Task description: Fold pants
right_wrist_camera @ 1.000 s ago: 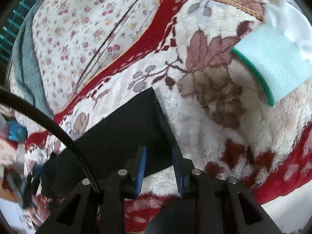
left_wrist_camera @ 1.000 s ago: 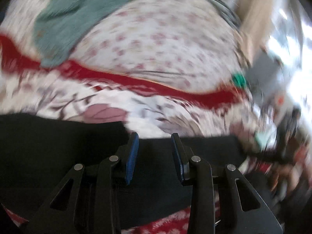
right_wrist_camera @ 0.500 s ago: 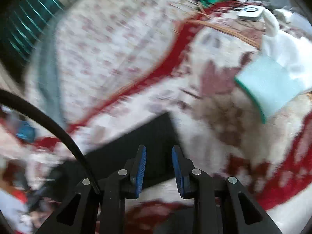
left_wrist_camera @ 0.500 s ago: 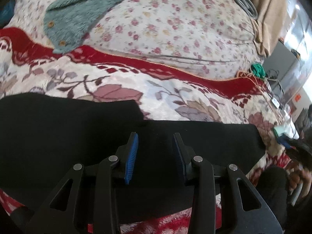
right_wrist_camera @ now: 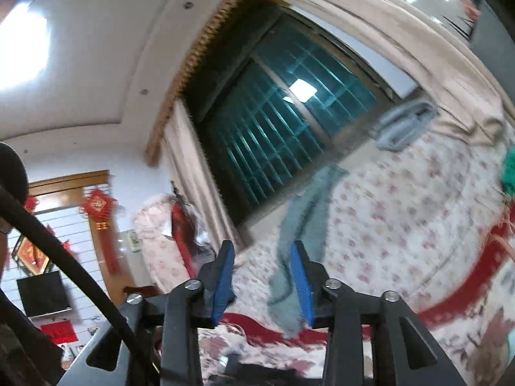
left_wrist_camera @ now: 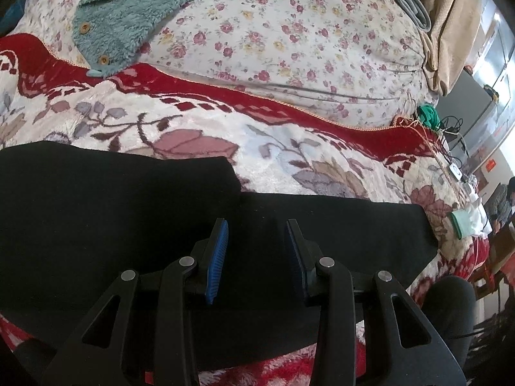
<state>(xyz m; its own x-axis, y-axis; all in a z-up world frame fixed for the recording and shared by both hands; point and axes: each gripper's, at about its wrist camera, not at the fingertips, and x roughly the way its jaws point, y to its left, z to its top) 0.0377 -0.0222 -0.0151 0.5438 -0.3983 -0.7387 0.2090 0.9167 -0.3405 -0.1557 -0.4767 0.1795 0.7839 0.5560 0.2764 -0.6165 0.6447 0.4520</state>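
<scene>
The black pants (left_wrist_camera: 112, 209) lie flat on the red and cream blanket (left_wrist_camera: 273, 160), with one doubled part at the left and a single layer running off to the right. My left gripper (left_wrist_camera: 257, 228) hovers over their middle, open, its blue pads apart with only cloth seen beyond them. In the right wrist view my right gripper (right_wrist_camera: 262, 247) is lifted off the bed and tilted up toward the window (right_wrist_camera: 283, 128). Its jaws are opening and nothing is between them. That blurred view shows no clear sight of the pants.
A teal fleece garment (left_wrist_camera: 128, 16) lies on the floral quilt (left_wrist_camera: 289, 38) behind the blanket. A white and green cloth (left_wrist_camera: 463, 222) sits at the right end of the bed near cables. A person's dark-clad leg (left_wrist_camera: 450, 305) is at the lower right.
My right gripper swung up from the pants' corner on the bed to face the window, and its jaws widened. The left gripper stayed over the pants, still open.
</scene>
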